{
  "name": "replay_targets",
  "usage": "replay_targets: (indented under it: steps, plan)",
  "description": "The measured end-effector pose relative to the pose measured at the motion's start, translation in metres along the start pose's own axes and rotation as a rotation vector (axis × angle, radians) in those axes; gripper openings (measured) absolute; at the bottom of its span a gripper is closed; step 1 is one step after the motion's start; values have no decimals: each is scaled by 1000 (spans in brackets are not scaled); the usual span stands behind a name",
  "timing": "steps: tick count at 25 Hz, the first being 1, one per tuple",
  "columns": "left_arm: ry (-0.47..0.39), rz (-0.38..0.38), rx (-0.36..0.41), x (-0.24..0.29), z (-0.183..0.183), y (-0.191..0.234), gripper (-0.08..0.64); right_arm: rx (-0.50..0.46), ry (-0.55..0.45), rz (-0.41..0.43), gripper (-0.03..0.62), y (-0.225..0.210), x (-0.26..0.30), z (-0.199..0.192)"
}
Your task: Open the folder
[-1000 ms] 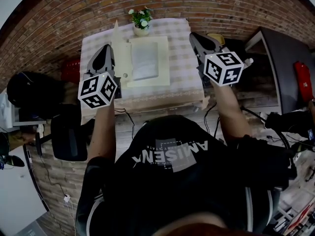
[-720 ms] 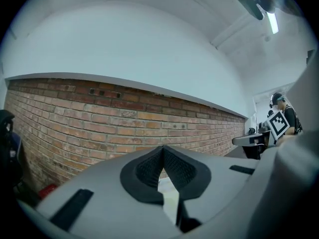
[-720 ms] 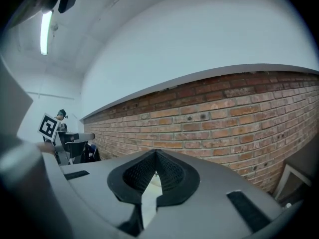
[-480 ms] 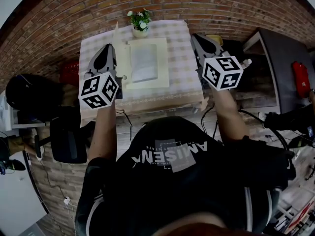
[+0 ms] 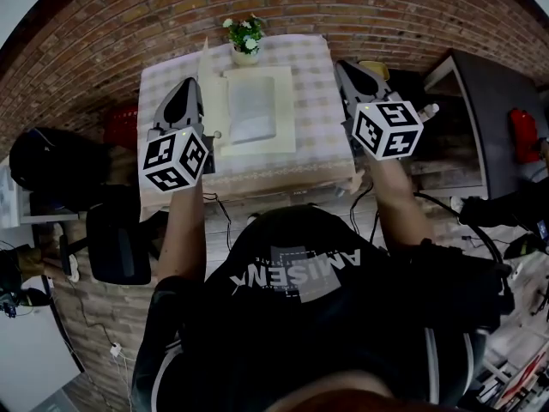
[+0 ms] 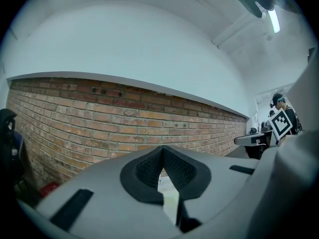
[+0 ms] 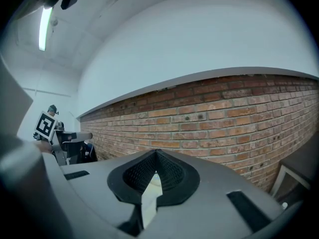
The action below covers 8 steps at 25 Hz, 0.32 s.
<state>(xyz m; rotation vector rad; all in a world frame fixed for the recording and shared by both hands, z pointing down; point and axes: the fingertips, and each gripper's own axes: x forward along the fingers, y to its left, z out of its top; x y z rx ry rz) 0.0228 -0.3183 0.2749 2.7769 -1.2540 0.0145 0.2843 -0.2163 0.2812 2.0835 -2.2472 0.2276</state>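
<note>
**Both grippers up, folder flat on the desk**

Looking down on the desk (image 5: 319, 148), checked cloth and all. Right in the middle of it, lying flat: the folder (image 5: 283, 137), cream, with a grey stack of sheets (image 5: 251, 103) on its face. Along its left edge, a cover flap (image 5: 203, 62) tipped up on end. Just behind the folder, at the far edge, a small potted plant (image 5: 244, 34). Off to the right, apart from the desk, a dark table (image 5: 502, 93).

Holds the left gripper (image 5: 186, 84) above the desk's left side, just beside that raised flap. Impossible to say from the head view whether touching it. Shows, in the left gripper view, fingers (image 6: 148, 169) clenched tip to tip, with nothing pinched between them. Faces a brick wall (image 6: 99, 118) straight ahead.

Holds the right gripper (image 5: 345, 65) over the desk's right edge, well apart from the folder. Same story in the right gripper view: fingers (image 7: 172, 176) pressed together at the tips and grasping nothing, with only a sliver of pale surface showing through the slot below. More brick beyond.
</note>
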Motion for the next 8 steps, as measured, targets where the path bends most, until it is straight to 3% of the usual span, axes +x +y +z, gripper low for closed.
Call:
replay_targets:
  steps: [8]
  plan:
    - [6, 4, 8, -3, -2, 0, 12, 4, 6, -30, 40, -5, -2, -1]
